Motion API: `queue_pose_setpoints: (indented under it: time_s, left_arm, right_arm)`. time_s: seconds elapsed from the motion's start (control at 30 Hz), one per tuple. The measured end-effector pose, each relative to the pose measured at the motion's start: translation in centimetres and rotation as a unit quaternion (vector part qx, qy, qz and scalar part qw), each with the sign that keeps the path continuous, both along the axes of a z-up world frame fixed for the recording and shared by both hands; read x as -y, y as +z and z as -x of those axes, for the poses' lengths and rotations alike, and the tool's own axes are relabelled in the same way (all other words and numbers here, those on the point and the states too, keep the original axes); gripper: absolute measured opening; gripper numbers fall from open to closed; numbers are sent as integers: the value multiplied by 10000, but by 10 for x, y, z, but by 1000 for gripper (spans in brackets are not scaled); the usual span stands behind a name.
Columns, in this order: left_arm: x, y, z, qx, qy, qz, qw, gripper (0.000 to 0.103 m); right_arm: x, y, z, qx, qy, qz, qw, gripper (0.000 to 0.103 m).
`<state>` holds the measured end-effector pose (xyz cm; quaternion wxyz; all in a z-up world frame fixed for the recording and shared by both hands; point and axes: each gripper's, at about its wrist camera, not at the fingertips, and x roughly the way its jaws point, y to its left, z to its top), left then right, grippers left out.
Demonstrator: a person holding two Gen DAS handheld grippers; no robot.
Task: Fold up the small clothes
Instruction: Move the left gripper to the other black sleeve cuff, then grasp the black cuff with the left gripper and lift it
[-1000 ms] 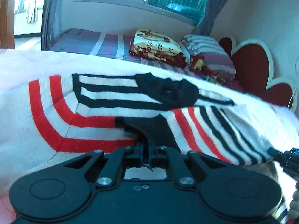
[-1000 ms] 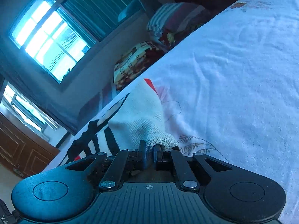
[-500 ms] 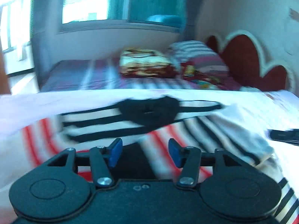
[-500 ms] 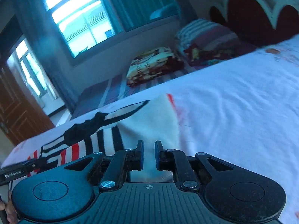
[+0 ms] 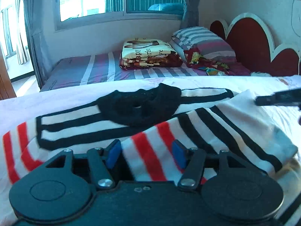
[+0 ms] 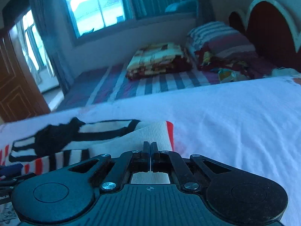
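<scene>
Knit cotton, white with red and black stripes and a black collar: the small striped sweater (image 5: 150, 124) lies on the white bedsheet (image 6: 235, 122), one side already folded over the body. Judging by look it is light, soft and floppy, no stiffness, so it will sag and drag if lifted by one point; the ribbed knit should give the pads good friction, not slippery, nothing fragile. Left gripper (image 5: 146, 153) is just above the folded striped part, blue fingers (image 5: 113, 153) spread and just been opening, cloth under the gap but not pinched. Right gripper (image 6: 150, 150) sits over the white ribbed edge near the red stripe, fingers pressed together after closing, nothing visibly between them. Best hold, I'd say: pinch both layers at a folded edge or corner, one gripper per corner, lift low and lay over.
</scene>
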<state>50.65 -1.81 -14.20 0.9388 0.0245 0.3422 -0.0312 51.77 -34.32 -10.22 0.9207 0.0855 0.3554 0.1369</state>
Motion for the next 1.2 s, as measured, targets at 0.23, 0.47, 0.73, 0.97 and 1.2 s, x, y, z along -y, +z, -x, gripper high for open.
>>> queue_pose_setpoints:
  time_s: [0.23,0.47,0.73,0.97,1.2]
  left_arm:
    - [-10,-9,-2,-103,283,-82,9995,67]
    - [16,5,38,161,247,-283,9992,65]
    - [18,3,62,-100,627,-22,9980,70]
    - [-58,27,134,144,1503,407,9877,70]
    - [-243,22,230,206,3588,1308,9240,58]
  right_arm:
    - [20,-13,-23,-191,101,249,9995,0]
    - [24,2,65,-60,752,-56,9971,0]
    - [23,-1,117,158,602,237,9978,5]
    - [41,26,139,381,268,8,9989,66]
    - [50,40,185,127,-252,29,9996,66]
